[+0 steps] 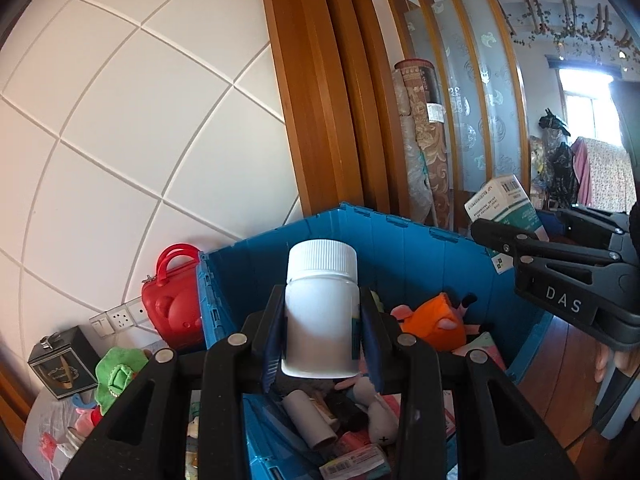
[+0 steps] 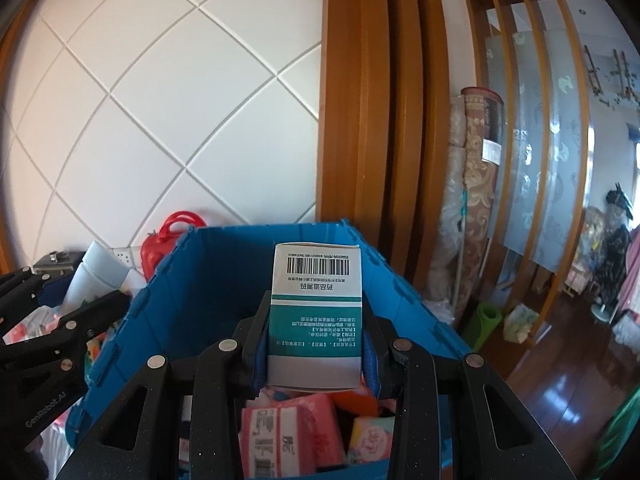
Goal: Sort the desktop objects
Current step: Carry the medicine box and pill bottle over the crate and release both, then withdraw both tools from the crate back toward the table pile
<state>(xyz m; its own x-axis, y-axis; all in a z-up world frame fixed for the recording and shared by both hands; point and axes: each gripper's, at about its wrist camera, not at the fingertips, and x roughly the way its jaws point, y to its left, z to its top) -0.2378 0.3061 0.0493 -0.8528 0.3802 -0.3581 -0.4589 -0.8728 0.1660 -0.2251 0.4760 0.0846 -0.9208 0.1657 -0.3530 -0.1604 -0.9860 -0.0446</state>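
We saw our left gripper (image 1: 322, 332) pinching an upright white bottle (image 1: 321, 312) with a ribbed cap, our right gripper (image 2: 316, 344) clamping a teal-and-white barcoded box (image 2: 316, 312), both above the blue crate (image 1: 420, 252).

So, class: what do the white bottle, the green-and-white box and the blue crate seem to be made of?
White bottle: likely plastic, matte body, ribbed cap.
Green-and-white box: probably printed cardboard, folded edges, barcode.
Blue crate: rigid plastic, moulded ribbed panels.

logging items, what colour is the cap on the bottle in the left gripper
White, ribbed cap on a white bottle; clearest in the left wrist view.
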